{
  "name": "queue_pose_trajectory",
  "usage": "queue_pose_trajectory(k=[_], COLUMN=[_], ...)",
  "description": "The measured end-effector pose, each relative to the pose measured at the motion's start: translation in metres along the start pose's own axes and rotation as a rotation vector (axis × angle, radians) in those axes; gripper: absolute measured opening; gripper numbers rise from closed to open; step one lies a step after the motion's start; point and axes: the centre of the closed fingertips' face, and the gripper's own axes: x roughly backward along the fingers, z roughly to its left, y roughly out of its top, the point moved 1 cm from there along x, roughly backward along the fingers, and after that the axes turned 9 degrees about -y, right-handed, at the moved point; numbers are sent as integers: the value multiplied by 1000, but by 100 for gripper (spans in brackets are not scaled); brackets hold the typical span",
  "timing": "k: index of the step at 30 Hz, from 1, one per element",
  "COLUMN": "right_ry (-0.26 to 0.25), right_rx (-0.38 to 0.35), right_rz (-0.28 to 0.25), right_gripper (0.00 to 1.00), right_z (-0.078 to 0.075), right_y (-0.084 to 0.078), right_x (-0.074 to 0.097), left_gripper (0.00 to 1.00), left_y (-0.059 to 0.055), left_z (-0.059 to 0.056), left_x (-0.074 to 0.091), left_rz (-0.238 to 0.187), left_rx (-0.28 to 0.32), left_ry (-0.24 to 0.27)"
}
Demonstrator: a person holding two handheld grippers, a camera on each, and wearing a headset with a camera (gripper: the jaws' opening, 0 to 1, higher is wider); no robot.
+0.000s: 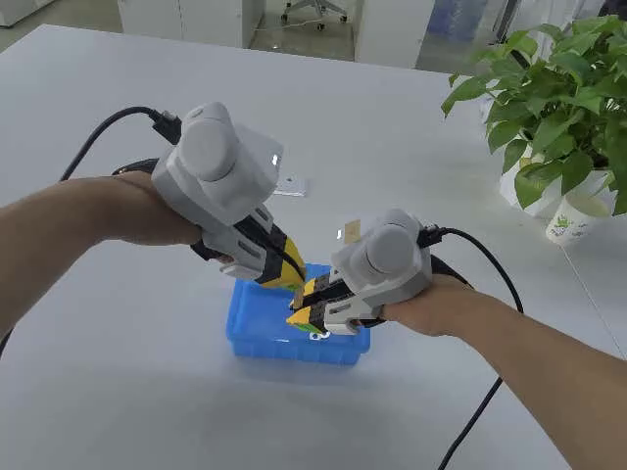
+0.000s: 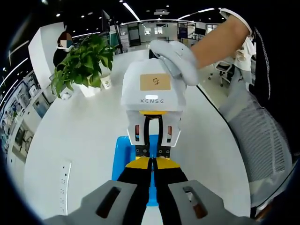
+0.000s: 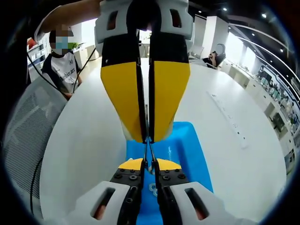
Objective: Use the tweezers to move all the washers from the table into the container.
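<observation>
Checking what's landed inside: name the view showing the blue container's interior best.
The right gripper view: it looks down into the blue container, floor open beside the jaws, a washer on it. In the head view the left gripper and right gripper cover most of the inside. The left gripper view gives a blue strip beside the jaws.

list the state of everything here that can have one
left gripper, shut on the tweezers
right gripper, shut on the tweezers, tip to tip with the left gripper
tweezers, pinched by both grippers above the container
container, upright on the table, open top
washer, lying on the container floor
</observation>
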Motion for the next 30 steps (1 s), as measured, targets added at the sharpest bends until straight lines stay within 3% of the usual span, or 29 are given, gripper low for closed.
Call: queue_pose_trajectory(k=[20, 30], right_ry=[58, 60], right_rx=[9, 24], right_rz=[53, 60], right_gripper=[11, 12], right_z=[-1, -2], right_y=[-20, -20], right_x=[-22, -22], left_gripper=[5, 5], left_y=[-20, -19], left_z=[10, 11], left_x=[-19, -20], left_rz=[29, 23], left_rx=[15, 14], left_ry=[-6, -3])
